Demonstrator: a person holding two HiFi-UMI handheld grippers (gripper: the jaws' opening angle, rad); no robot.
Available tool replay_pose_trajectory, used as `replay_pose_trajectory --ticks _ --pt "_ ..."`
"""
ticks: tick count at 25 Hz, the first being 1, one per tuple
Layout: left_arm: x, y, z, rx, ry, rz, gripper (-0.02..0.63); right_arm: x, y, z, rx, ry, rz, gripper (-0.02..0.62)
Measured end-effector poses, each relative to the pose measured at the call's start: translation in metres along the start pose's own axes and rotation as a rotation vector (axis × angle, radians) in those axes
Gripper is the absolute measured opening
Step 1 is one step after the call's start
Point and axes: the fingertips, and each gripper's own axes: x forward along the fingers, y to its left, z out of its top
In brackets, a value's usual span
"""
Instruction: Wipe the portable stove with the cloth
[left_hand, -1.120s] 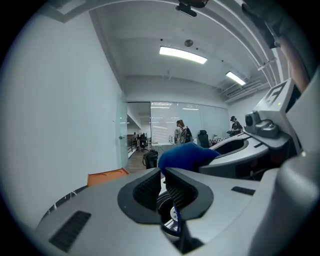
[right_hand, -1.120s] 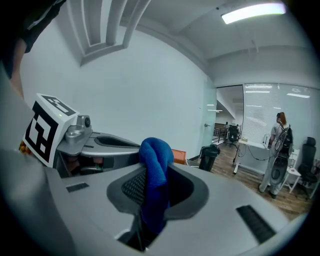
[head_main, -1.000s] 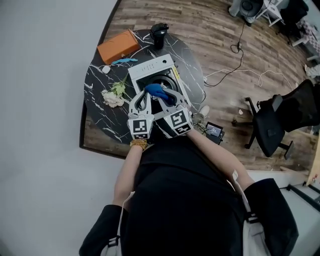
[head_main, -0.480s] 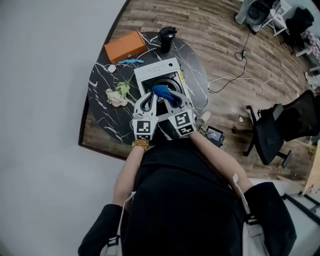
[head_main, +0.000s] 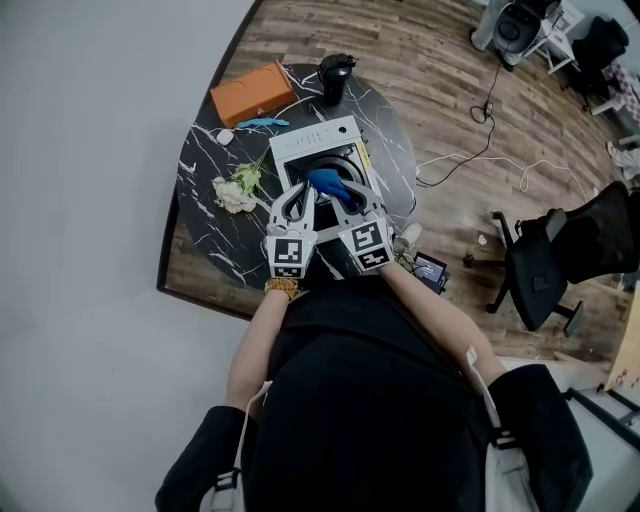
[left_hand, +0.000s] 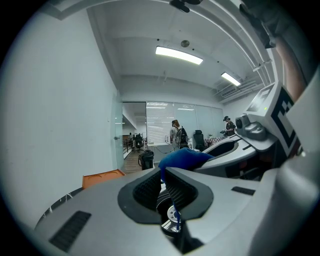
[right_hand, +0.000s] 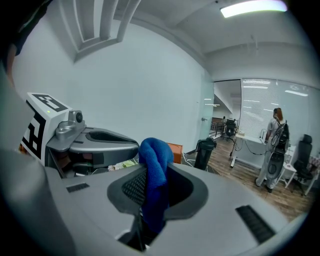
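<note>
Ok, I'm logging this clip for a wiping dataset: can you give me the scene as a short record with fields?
surface: round black marble table
stove: white portable stove, mid-table
cloth: blue cloth, over the stove's burner
right gripper: fingers shut on the cloth
left gripper: fingers together, beside the right one, nothing seen held
other items: orange box, black cup, flowers
cloth touching stove: cannot tell

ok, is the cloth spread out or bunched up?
Bunched up: the cloth sits as a rolled wad clamped in the right gripper, over the stove.
</note>
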Motion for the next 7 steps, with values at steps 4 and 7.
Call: replay_pose_trajectory --ticks 4,7 --pt "0.0001 0.0011 -0.0029 -0.006 0.005 -0.001 0.028 0.0010 -0.0004 -0.0001 0.010 -0.006 -0.001 0.055" --pt "0.0003 0.0011 -0.0058 -0.008 0.012 -0.003 0.028 0.0005 -0.0011 0.0012 0.017 -0.016 -0.004 0.055"
